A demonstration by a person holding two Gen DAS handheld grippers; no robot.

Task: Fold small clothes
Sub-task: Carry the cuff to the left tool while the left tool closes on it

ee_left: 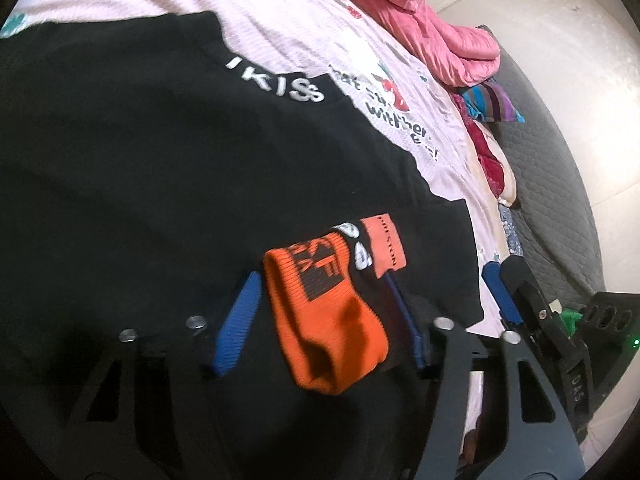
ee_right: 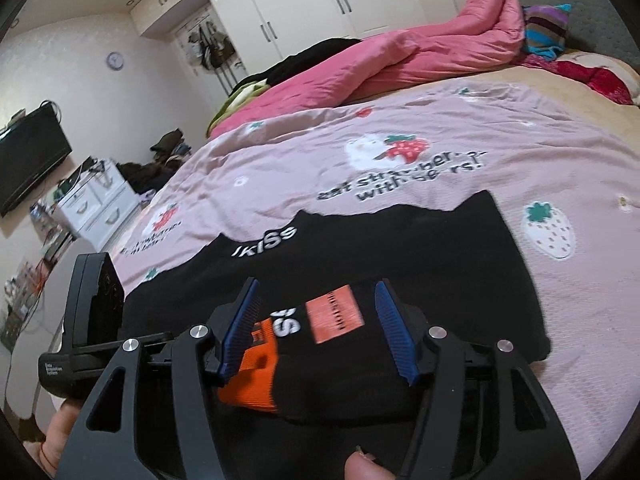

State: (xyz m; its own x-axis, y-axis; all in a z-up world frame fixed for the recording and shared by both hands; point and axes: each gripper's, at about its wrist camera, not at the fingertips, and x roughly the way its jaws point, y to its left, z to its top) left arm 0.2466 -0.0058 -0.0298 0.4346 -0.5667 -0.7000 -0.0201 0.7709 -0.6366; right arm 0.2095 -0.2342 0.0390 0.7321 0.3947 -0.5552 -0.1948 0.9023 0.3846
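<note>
we see a small black sock (ee_left: 332, 300) with a ribbed orange cuff, a salmon-orange patch and white lettering, folded and lying on top of a flat black garment (ee_left: 140, 152) that carries white "kiss" lettering near its far edge; the garment itself is spread on a pink bedsheet (ee_left: 280, 20) printed with strawberries and dark text. in the left wrist view the orange cuff bulges towards the camera and sits between the blue pads of the left gripper (ee_left: 320, 312), which points down at the cloth; its jaws stand at a middling width, the left pad apart from the cuff, the right pad just beside the sock's dark edge, and we cannot tell whether it touches. at the right edge of that view the right gripper (ee_left: 500, 292) shows from the side with one blue pad visible. in the right wrist view the same sock (ee_right: 320, 344) lies between the right gripper (ee_right: 320, 332) fingers, orange cuff to the left, salmon patch in the middle; the jaws are held partly apart and both blue pads stand clear of the fabric on either side, so nothing is pinched. a fingertip (ee_right: 362, 466) of the person shows at the bottom edge. further off lie a rumpled pink quilt (ee_right: 400, 56) and a striped cloth (ee_right: 546, 30).
</note>
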